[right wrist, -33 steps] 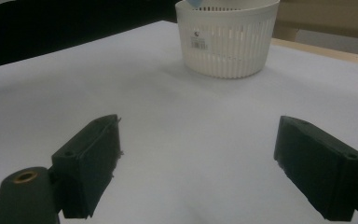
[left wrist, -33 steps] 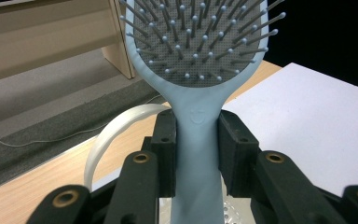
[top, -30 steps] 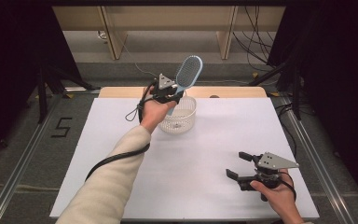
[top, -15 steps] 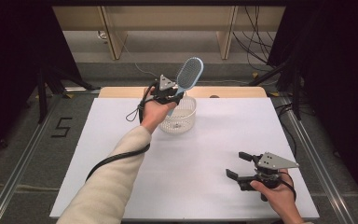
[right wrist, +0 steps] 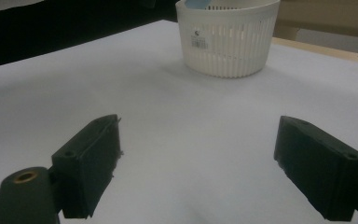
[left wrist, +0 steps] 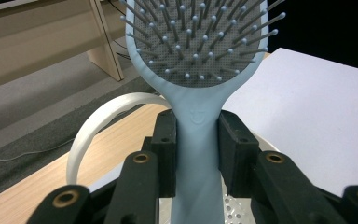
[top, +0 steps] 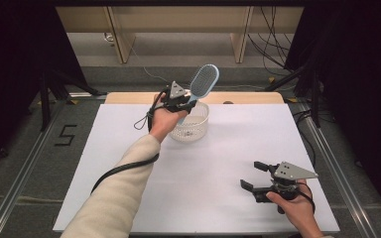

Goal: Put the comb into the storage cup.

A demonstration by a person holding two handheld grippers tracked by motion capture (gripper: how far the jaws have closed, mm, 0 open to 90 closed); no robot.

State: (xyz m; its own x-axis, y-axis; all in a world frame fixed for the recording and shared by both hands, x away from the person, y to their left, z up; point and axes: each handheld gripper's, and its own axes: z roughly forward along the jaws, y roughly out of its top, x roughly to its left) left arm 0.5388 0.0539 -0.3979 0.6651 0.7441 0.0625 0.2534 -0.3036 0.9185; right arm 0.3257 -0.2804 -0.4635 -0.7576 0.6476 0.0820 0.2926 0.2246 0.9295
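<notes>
Right gripper [top: 252, 175] nearest, resting low on white surface [top: 129, 163], jaws spread wide, nothing between. Bare sheet ahead of it, then basket [right wrist: 227, 37] well beyond, standing upright.

Left gripper [top: 182, 102] farther out, raised just over basket [top: 191, 121] rim, clamped on brush [top: 202, 85] handle. Handle [left wrist: 198, 154] pinched between both pads, upright; bristle head [left wrist: 200, 37] above the jaws, tilted up and away, bristles facing the gripper's camera. Lower end of handle dipping toward basket mouth, blue tip visible inside rim from right gripper view. Basket rim curving below-left of the jaws.

Judged progress: brush grasped and carried to basket, done. Left: lower or tip brush in, release, withdraw. Brush longer than basket is deep, so likely to lean on rim once released. Right gripper idle so far.
</notes>
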